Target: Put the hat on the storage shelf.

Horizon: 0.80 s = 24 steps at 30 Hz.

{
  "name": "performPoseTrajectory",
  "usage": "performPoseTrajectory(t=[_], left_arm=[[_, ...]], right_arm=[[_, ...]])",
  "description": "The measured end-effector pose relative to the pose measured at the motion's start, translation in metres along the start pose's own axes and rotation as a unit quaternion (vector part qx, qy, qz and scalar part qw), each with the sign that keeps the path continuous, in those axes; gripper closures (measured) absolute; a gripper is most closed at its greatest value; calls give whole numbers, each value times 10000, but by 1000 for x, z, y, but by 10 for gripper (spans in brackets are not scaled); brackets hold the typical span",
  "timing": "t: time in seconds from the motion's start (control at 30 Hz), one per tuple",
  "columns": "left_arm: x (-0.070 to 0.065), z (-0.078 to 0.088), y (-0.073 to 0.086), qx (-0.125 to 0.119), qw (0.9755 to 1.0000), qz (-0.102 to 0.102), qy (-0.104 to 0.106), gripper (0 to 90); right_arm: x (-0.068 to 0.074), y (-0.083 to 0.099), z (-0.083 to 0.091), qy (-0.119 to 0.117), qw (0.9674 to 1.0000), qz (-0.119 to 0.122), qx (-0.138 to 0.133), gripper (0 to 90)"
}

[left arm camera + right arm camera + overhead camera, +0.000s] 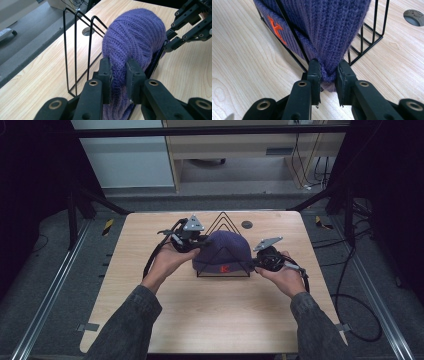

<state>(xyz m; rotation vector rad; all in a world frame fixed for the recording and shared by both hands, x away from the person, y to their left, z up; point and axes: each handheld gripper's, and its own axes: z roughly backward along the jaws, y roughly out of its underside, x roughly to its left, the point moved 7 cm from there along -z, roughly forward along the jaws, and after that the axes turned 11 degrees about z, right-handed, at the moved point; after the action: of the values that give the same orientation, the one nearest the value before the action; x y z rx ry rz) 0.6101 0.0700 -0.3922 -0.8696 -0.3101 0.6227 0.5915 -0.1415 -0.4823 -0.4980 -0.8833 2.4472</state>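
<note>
Gripper on the left (pixel 196 241) pinches the purple knit beanie (pixel 223 251) at frame centre, jaws clamped on its fabric; the right gripper (pixel 260 262) nips the opposite edge. Both hands angle inward over the black wire rack (pixel 218 222) on the surface (pixel 215 320).

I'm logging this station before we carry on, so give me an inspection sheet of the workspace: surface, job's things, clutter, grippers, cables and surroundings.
Surface: light wooden table, round grommet hole.
Job's things: purple knit beanie with orange mark, sitting in a black wire rack.
Clutter: nothing seen.
Grippers: left gripper and right gripper each shut on the beanie's knit at opposite ends.
Cables: black cable trailing from the left gripper.
Surroundings: dark frame, grey floor, floor cables.
</note>
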Motion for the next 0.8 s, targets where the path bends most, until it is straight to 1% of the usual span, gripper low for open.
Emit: performPoseTrajectory(t=[0.07,0.2,0.4,0.53,0.6,0.67,0.8], left_arm=[[0,-1,2,21,10000,26,0,761],[0,-4,7,82,10000,33,37,748],[-1,-6,9,63,10000,45,50,743],[-1,-6,9,51,10000,66,52,722],[-1,-6,10,26,9999,120,67,706],[-2,-6,11,30,9999,120,68,695],[-3,-5,10,13,9999,106,42,687]], right_arm=[[0,1,-1,5,10000,11,-3,755],[0,5,-3,-14,10000,-39,27,751],[0,10,-7,-31,10000,-76,43,743],[0,12,-7,-45,9999,-121,68,709],[0,12,-6,-61,9998,-152,76,690],[0,12,-6,-37,9999,-149,51,670],[1,13,-4,-26,9998,-171,87,669]])
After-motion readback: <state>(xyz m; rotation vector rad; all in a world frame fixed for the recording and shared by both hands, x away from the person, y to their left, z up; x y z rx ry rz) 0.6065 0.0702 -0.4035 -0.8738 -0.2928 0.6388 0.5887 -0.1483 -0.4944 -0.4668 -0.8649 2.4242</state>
